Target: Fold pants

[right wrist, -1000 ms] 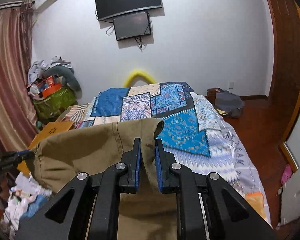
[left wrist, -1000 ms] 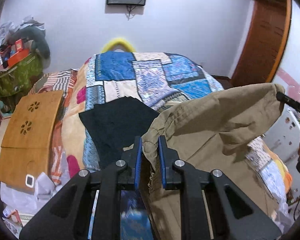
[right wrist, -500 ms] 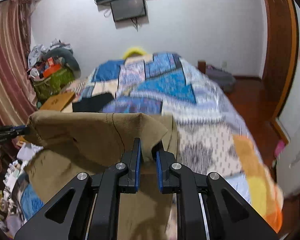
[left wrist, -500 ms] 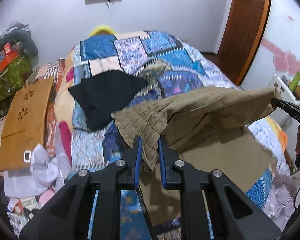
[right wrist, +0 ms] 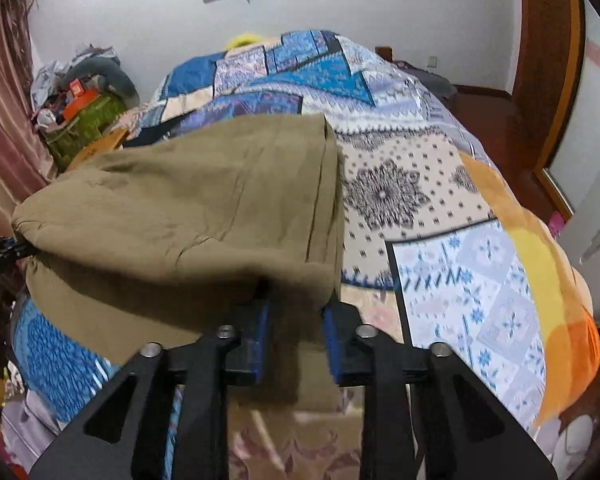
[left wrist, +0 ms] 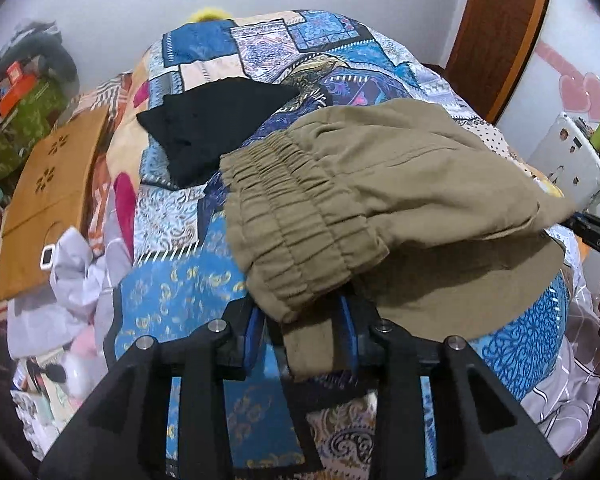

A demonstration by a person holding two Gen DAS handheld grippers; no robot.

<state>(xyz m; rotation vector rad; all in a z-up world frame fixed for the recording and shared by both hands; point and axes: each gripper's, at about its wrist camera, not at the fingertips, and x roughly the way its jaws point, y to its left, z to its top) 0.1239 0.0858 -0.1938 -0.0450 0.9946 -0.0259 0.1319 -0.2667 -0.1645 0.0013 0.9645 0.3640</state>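
The khaki pants [left wrist: 380,184] lie folded over on the patchwork bed, elastic waistband toward my left gripper. My left gripper [left wrist: 302,334] stands open, its blue pads apart, with the waistband edge draped loosely between them. In the right wrist view the pants [right wrist: 188,208] spread leftward, and my right gripper [right wrist: 294,338] is also open, its pads apart around the cloth's near corner. The right gripper's tip shows at the right edge of the left wrist view [left wrist: 592,232].
A black folded garment [left wrist: 216,128] lies on the bed beyond the pants. A wooden board [left wrist: 48,196] and cluttered bags [left wrist: 16,120] stand left of the bed. A white appliance [left wrist: 572,160] and a wooden door [left wrist: 496,36] are on the right.
Both grippers lowered the pants onto the bed and opened; the cloth was pinched between shut pads before and now rests loosely between spread pads.
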